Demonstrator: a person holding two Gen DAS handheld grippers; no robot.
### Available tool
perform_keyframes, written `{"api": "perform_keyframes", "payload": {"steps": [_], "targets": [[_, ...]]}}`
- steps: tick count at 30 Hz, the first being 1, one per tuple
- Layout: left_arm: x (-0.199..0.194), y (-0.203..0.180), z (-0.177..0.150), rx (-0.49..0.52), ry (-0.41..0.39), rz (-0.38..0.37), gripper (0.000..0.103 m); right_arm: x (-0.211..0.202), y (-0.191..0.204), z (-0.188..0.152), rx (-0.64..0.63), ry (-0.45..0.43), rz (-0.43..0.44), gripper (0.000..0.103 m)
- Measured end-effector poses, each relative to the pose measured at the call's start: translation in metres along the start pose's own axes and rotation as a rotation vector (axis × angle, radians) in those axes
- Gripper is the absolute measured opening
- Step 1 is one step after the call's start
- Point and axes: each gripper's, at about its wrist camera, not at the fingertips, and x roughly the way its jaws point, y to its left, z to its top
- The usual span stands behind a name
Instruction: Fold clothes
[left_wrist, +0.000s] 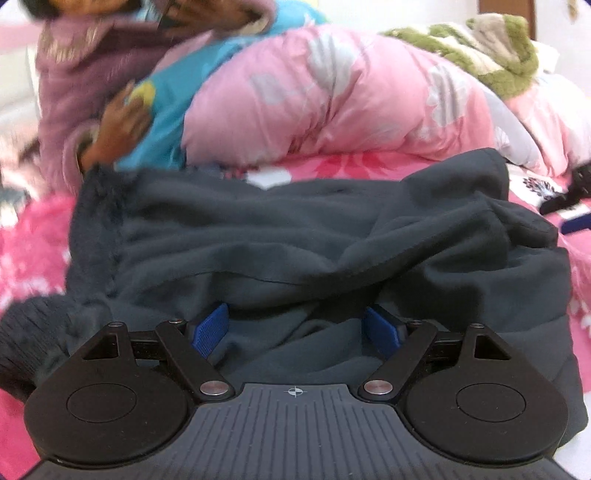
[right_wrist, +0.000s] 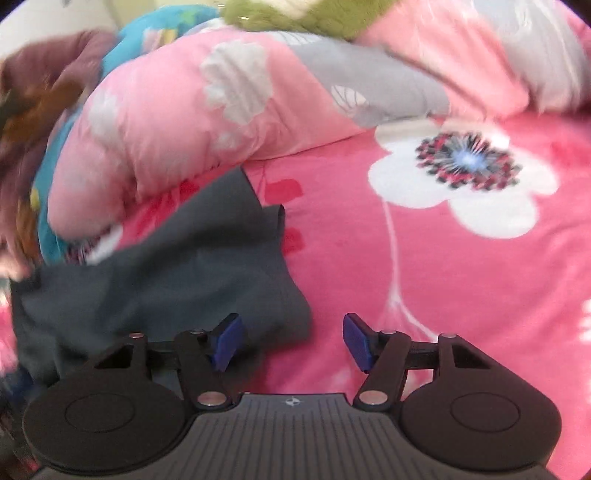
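Note:
A dark grey fleece garment (left_wrist: 295, 236) lies bunched on the pink flowered bed sheet (left_wrist: 33, 236), with a ribbed cuff at the lower left. My left gripper (left_wrist: 295, 328) is open right over it, its blue pads low among the folds with cloth between them. In the right wrist view the same garment (right_wrist: 166, 266) lies at the left. My right gripper (right_wrist: 291, 339) is open above the pink sheet (right_wrist: 424, 277). Its left fingertip (right_wrist: 227, 341) is at the garment's lower right corner; its right one is over bare sheet.
A rolled pink flowered duvet (left_wrist: 332, 99) lies behind the garment. A person in a purple fleece jacket (left_wrist: 70, 85) sits at the back left by a blue cloth (left_wrist: 173, 107). A green and white plush blanket (left_wrist: 495, 48) lies at the back right.

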Motion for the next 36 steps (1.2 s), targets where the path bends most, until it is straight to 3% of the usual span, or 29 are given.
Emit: {"api": "perform_keyframes", "payload": {"steps": [5,8,10,11,12,18,22,25,27,29,32,34,36], "targets": [[-0.008,0.010,0.008,-0.049,-0.027,-0.023,0.082,0.031,0.017,0.038,0.043,-0.037,0.094,0.062],[-0.009,0.016,0.008,-0.065,-0.022,-0.024,0.082,0.064,0.033,0.050,0.014,0.019,0.056,0.062],[-0.010,0.019,0.008,-0.070,-0.013,-0.039,0.082,0.086,0.040,0.049,0.000,0.103,0.021,0.043],[-0.012,0.020,0.008,-0.075,-0.013,-0.048,0.082,0.092,0.046,0.048,-0.015,0.136,0.003,0.010],[-0.014,0.022,0.009,-0.081,-0.017,-0.057,0.082,0.094,0.051,0.047,-0.035,0.146,-0.010,0.003],[-0.015,0.029,0.010,-0.108,-0.021,-0.080,0.082,0.062,0.103,0.070,-0.140,-0.036,0.041,0.002],[-0.010,0.032,0.009,-0.109,-0.007,-0.070,0.082,0.067,0.137,0.095,-0.171,-0.134,0.098,0.002],[-0.006,0.035,0.008,-0.121,0.000,-0.044,0.082,0.088,0.150,0.100,-0.172,-0.178,0.093,0.008],[-0.006,0.037,0.008,-0.133,0.000,-0.036,0.082,0.105,0.153,0.098,-0.168,-0.146,0.061,0.032],[-0.008,0.038,0.007,-0.136,-0.006,-0.032,0.082,0.107,0.144,0.093,-0.134,-0.127,0.037,0.046],[-0.011,0.039,0.006,-0.136,-0.015,-0.028,0.082,0.077,0.115,0.082,-0.072,-0.173,0.053,0.052],[-0.013,0.041,0.006,-0.140,-0.021,-0.029,0.082,0.045,0.088,0.070,-0.030,-0.215,0.099,0.064],[-0.017,0.043,0.008,-0.147,-0.038,-0.035,0.082,0.019,0.059,0.050,0.020,-0.190,0.123,0.068]]}}
